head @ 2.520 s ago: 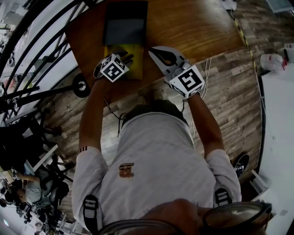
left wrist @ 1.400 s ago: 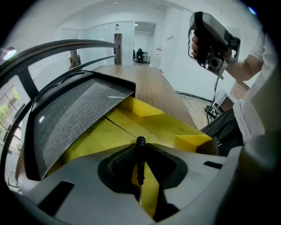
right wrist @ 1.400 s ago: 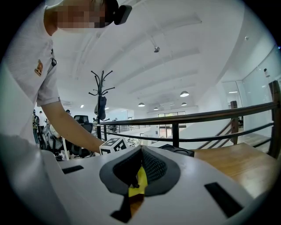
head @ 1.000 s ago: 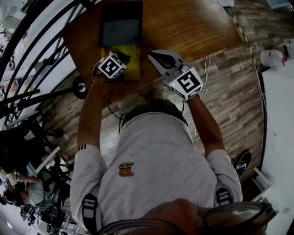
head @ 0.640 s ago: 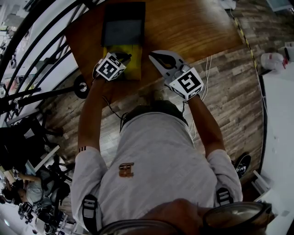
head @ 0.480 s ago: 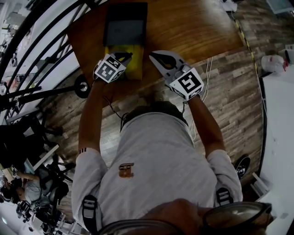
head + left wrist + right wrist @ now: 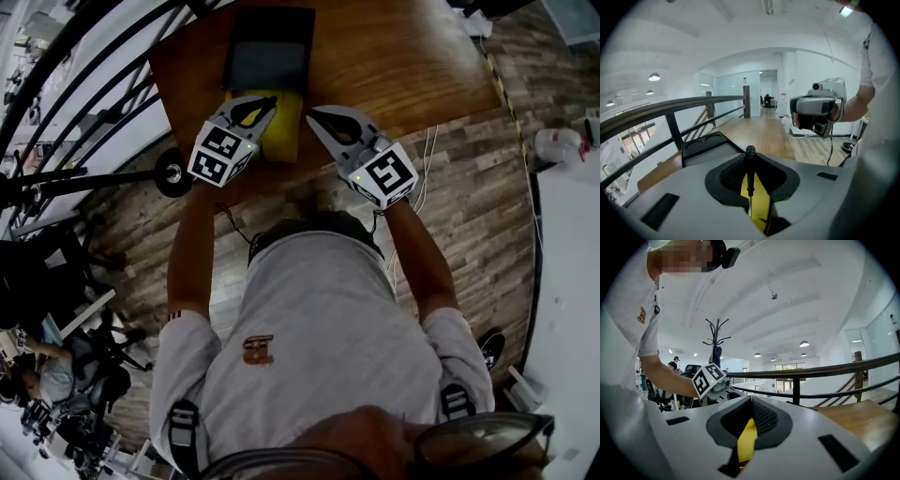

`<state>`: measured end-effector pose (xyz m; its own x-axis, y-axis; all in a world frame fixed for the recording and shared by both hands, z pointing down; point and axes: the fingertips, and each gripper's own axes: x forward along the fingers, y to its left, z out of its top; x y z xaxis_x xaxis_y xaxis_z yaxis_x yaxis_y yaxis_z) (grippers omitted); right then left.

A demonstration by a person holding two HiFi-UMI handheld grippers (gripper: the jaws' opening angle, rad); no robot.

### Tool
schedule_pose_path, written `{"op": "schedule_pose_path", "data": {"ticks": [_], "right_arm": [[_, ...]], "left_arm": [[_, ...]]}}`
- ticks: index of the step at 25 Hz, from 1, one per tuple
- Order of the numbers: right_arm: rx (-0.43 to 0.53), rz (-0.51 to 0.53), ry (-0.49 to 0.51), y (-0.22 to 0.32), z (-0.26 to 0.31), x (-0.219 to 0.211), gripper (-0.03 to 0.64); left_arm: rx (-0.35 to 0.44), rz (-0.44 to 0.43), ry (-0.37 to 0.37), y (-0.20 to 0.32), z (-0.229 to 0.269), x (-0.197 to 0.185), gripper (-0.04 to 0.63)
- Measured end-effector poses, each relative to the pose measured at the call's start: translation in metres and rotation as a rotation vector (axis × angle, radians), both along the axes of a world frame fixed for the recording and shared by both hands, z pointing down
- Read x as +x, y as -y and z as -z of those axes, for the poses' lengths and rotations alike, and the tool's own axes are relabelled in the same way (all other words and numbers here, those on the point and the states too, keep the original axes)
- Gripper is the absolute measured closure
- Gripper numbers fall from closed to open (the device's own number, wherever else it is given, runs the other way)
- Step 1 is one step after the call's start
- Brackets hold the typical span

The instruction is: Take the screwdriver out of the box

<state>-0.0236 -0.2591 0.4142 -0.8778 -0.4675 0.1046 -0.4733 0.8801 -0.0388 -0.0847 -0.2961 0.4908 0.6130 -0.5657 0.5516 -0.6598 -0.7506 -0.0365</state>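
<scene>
The yellow box point(image 7: 284, 131) lies open on the wooden table point(image 7: 394, 56), its black lid point(image 7: 269, 58) folded back on the far side. My left gripper point(image 7: 270, 101) hangs above the box's left part. In the left gripper view that gripper point(image 7: 750, 159) is shut on a small black screwdriver point(image 7: 750, 180), which stands upright with its handle on top and its thin shaft pointing down over the yellow box point(image 7: 758, 206). My right gripper point(image 7: 312, 114) is shut with nothing in it, just right of the box. The right gripper view shows a strip of the yellow box point(image 7: 746, 439) below its jaws.
A black railing point(image 7: 84, 84) runs along the table's left side. White cables point(image 7: 424, 150) hang off the near right edge over the plank floor. A coat stand point(image 7: 717, 341) rises behind the left gripper point(image 7: 710, 380) in the right gripper view.
My left gripper has risen out of the box and tipped up, its jaws now showing above the yellow box. The right gripper has shifted slightly.
</scene>
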Motion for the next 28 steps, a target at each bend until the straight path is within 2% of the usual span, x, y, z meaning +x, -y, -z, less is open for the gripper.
{"op": "schedule_pose_path", "data": {"ticks": [9, 13, 18, 28], "right_arm": [[0.026, 0.016, 0.032, -0.008, 0.023, -0.003, 0.584], [0.039, 0.015, 0.057, -0.014, 0.034, -0.004, 0.584], [0.058, 0.012, 0.090, -0.019, 0.047, -0.003, 0.584], [0.076, 0.018, 0.140, -0.032, 0.064, -0.003, 0.585]], "left_arm": [[0.174, 0.104, -0.204, -0.011, 0.068, -0.004, 0.515], [0.248, 0.129, -0.268, -0.022, 0.090, -0.007, 0.515], [0.324, 0.167, -0.395, -0.037, 0.124, -0.012, 0.515], [0.485, 0.207, -0.527, -0.068, 0.169, -0.022, 0.515]]}}
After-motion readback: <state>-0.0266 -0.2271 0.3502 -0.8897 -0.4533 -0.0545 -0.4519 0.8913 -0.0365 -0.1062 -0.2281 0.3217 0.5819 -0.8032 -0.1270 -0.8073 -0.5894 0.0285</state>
